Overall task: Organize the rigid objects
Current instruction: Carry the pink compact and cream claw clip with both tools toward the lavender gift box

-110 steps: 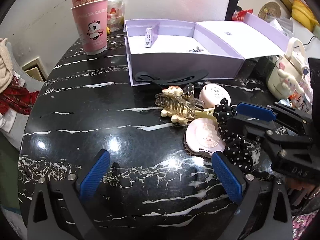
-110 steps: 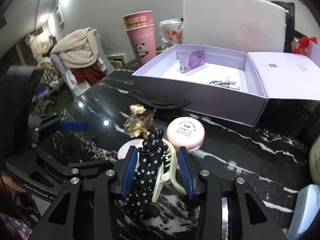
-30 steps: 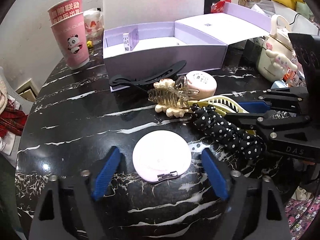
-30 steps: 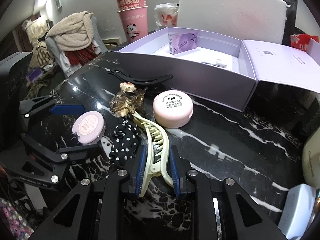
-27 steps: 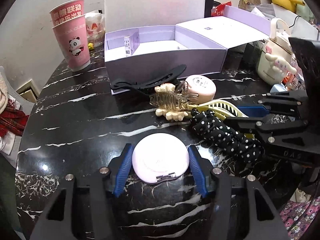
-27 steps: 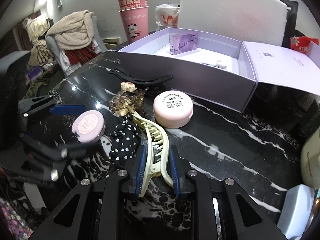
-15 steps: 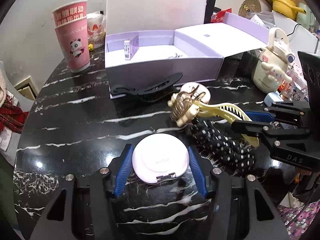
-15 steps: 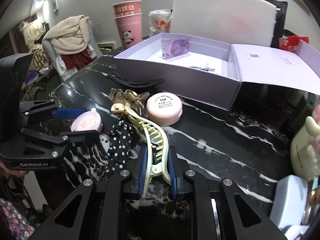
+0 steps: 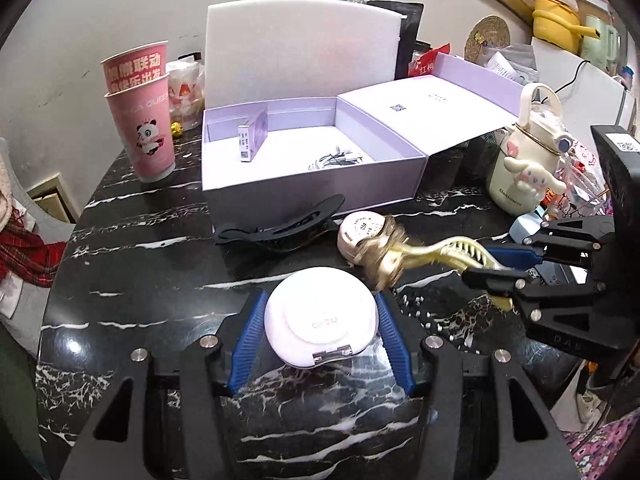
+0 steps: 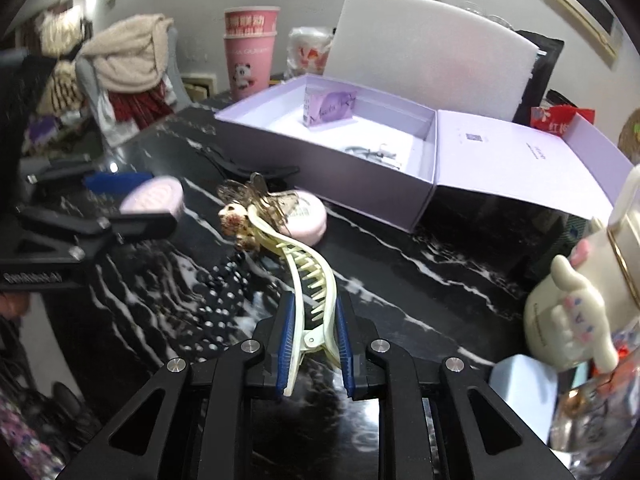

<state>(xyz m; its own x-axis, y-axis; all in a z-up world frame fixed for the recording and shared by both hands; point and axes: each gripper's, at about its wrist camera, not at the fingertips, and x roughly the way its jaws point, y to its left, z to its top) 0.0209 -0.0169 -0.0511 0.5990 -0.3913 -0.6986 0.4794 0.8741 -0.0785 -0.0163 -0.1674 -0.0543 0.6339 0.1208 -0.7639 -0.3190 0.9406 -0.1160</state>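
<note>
Above the near part of the black marble table (image 9: 132, 280), both loads have come up since half a second ago: my left gripper (image 9: 320, 334) is pinching the pink compact (image 9: 320, 322), and my right gripper (image 10: 314, 338) is pressed together on the cream hair clip (image 10: 308, 276), whose tip has snagged the amber claw clip (image 10: 256, 200) and dragged it up too, blurred in the left view. That stowaway probably needs shaking loose before boxing. Far across the table, the open lavender gift box (image 9: 312, 192) holds only a small purple carton (image 9: 252, 140) and a tangle of thin clips (image 9: 334, 159).
</note>
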